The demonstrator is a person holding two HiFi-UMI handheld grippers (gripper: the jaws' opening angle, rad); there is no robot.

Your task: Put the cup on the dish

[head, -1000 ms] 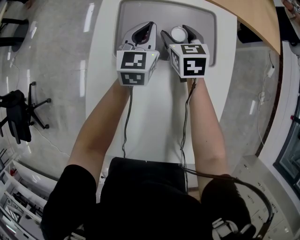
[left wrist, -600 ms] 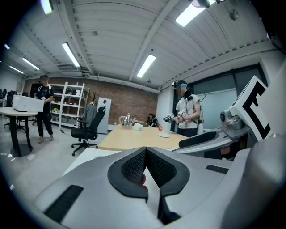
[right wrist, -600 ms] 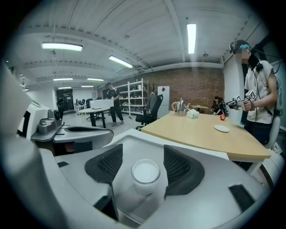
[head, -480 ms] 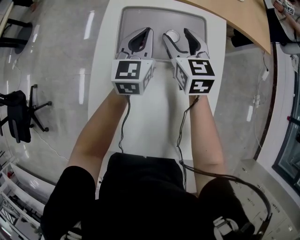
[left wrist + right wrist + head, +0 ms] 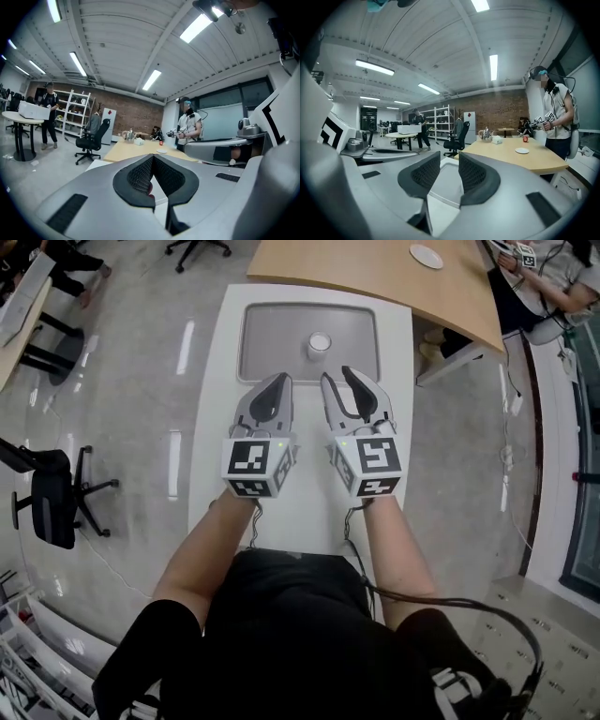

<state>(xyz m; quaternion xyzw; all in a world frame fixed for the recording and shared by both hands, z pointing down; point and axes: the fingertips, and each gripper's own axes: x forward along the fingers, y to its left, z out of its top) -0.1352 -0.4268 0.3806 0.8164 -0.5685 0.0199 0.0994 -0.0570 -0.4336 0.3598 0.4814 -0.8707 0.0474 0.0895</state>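
A small white cup (image 5: pixel 320 343) stands upright on the grey dish (image 5: pixel 272 334), a shallow tray at the far end of the white table (image 5: pixel 309 512). Both grippers hover over the table, nearer to me than the dish and apart from it. My left gripper (image 5: pixel 281 379) has its jaws together with nothing held; in the left gripper view its pads (image 5: pixel 140 176) meet at the tip. My right gripper (image 5: pixel 337 376) is closing, with a gap still between its pads (image 5: pixel 473 176) and nothing in it. The cup shows in neither gripper view.
A wooden table (image 5: pixel 394 277) with a small white plate (image 5: pixel 427 256) adjoins the far right of the white table. A black office chair (image 5: pixel 52 493) stands on the floor to the left. A person (image 5: pixel 555 112) holding grippers stands by the wooden table.
Both grippers have drawn back from the dish towards me. The cup, earlier between the right jaws, now stands free on the dish. The right jaws have narrowed.
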